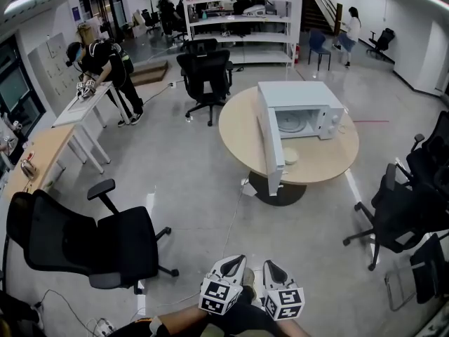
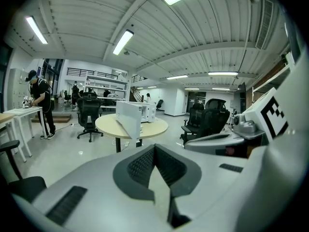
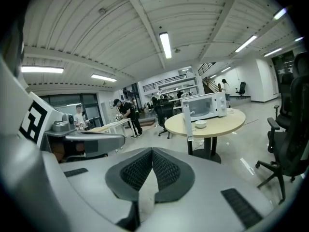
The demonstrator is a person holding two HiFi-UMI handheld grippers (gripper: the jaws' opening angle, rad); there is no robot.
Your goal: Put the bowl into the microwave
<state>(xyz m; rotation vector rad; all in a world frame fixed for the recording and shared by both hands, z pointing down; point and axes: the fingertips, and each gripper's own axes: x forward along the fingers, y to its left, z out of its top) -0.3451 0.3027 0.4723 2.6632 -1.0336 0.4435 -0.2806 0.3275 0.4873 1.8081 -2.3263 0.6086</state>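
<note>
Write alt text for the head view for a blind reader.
A white microwave, door open, stands on a round table across the room, a small bowl before it. The left gripper and right gripper, both shut, sit at the bottom edge.

- In the head view, the bottom edge cuts off the left tongs (image 1: 237, 260) and right tongs (image 1: 272, 265); only their tips and marker cubes show.
- The open microwave door (image 1: 270, 142) partly hides the bowl (image 1: 290, 156), which is too small to tell if it holds anything.
- In the left gripper view, that door hides the bowl entirely.
- The door covers part of the desk (image 1: 238, 128).
- The right edge cuts off a chair (image 1: 429, 161).
</note>
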